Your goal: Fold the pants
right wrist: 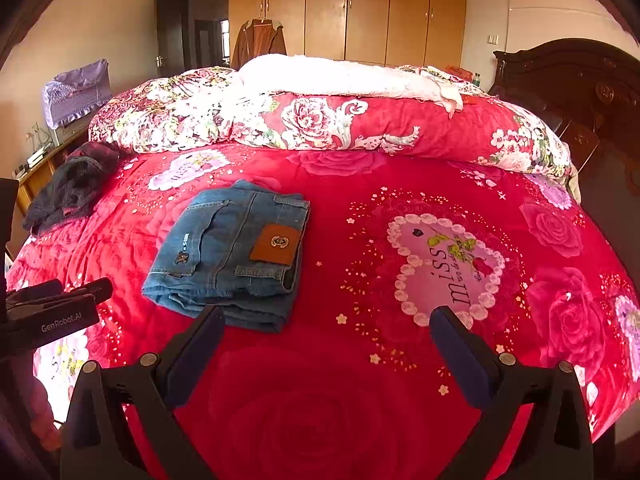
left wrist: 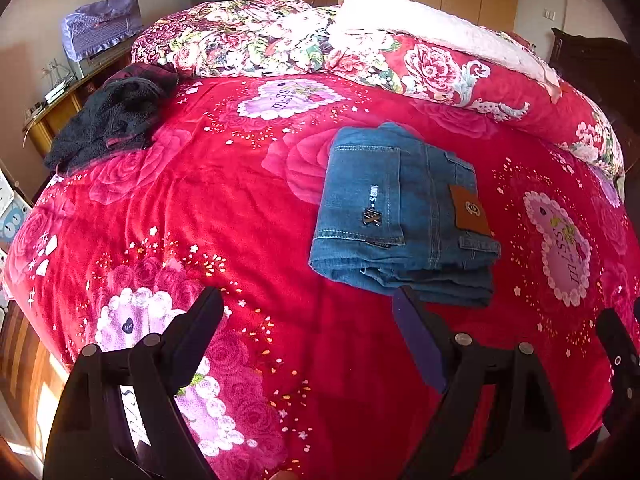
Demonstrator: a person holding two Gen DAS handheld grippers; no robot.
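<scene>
Blue jeans (left wrist: 404, 216) lie folded into a compact stack on the red floral blanket (left wrist: 240, 208), back pocket and brown leather patch facing up. They also show in the right wrist view (right wrist: 232, 256). My left gripper (left wrist: 310, 294) is open and empty, hovering just in front of the jeans' near edge. My right gripper (right wrist: 326, 312) is open and empty, with its left fingertip close to the jeans' near right corner. The right gripper shows at the right edge of the left wrist view (left wrist: 618, 344), and the left gripper at the left edge of the right wrist view (right wrist: 56, 300).
A dark fuzzy garment (left wrist: 108, 124) lies at the bed's far left. A rolled floral quilt (right wrist: 320, 120) with a white lining spans the back. A dark wooden headboard (right wrist: 580, 88) stands at the right, wardrobes (right wrist: 360, 8) behind.
</scene>
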